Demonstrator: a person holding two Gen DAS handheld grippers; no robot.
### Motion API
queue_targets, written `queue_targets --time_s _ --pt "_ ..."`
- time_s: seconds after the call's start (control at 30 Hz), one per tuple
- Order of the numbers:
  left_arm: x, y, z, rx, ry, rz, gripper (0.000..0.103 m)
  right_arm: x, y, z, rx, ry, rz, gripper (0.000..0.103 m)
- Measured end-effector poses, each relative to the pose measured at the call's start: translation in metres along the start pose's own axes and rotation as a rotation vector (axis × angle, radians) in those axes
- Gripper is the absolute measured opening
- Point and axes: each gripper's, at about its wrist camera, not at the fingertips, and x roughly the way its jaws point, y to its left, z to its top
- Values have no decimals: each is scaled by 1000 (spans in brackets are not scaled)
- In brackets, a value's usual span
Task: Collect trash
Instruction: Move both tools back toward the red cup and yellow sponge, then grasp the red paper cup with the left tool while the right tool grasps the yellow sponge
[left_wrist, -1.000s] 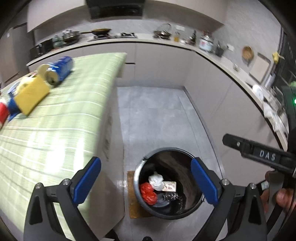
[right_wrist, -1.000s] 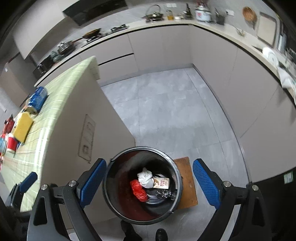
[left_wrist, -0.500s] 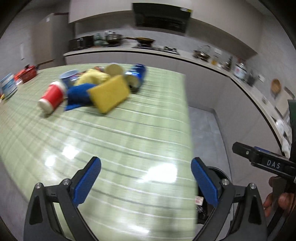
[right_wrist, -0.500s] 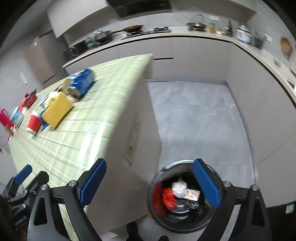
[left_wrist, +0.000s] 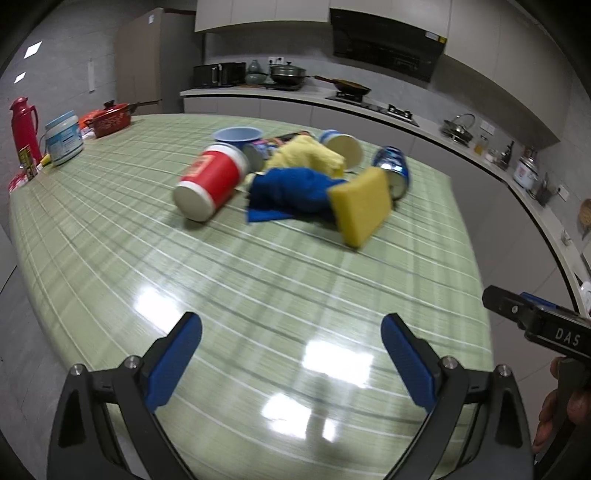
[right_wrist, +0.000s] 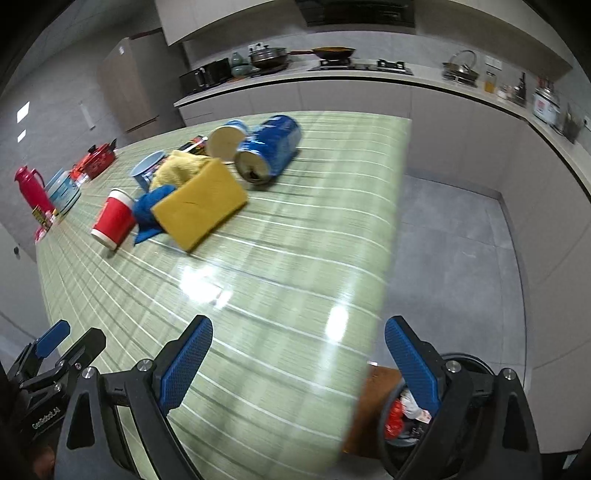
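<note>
Trash lies heaped mid-bench: yellow sponge (left_wrist: 362, 206), blue cloth (left_wrist: 291, 192), red cup (left_wrist: 210, 181) and blue can (right_wrist: 269, 147) on their sides. Left tool (left_wrist: 291, 363) and right tool (right_wrist: 299, 363) hover nearer the bench's front edge, tilted downward, jaws spread, empty. Bin (right_wrist: 472, 363) beside the bench holds red and white scraps.

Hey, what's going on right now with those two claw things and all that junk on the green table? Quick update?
Left gripper and right gripper both open, empty. Trash pile untouched on table: red cup, sponge, blue can. Path clear.
</note>
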Motion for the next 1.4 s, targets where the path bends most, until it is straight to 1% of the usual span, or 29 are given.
queue_targets --time_s 0.23,0.53,0.7,0.83,0.93,1.0,1.1,1.17,1.27,1.33,1.37,1.4 --pt "18 42 25 -24 -1 14 95 21 39 28 4 -20 24 96" --pt "54 85 65 -30 -6 -8 91 53 83 65 28 -45 32 96" --pt "74 96 88 -16 2 -28 91 74 101 88 55 -51 29 96" --pt "90 99 103 4 14 -45 91 99 112 102 65 -25 18 95" --pt "101 99 108 21 26 -62 91 113 113 102 75 -1 9 94" --pt "107 98 109 31 36 -74 90 116 110 99 79 11 7 81" --pt "114 97 108 32 57 -98 85 109 96 90 94 9 -11 74" --pt "117 96 108 32 64 -107 83 104 81 84 121 11 -27 71" --pt "120 96 108 25 67 -119 79 101 63 79 169 18 -24 70" --pt "122 94 109 21 70 -127 75 102 60 79 170 17 -28 66" --pt "124 94 109 20 76 -128 72 103 59 81 170 19 -23 65" --pt "126 94 109 19 80 -129 72 103 60 82 168 17 -11 65"
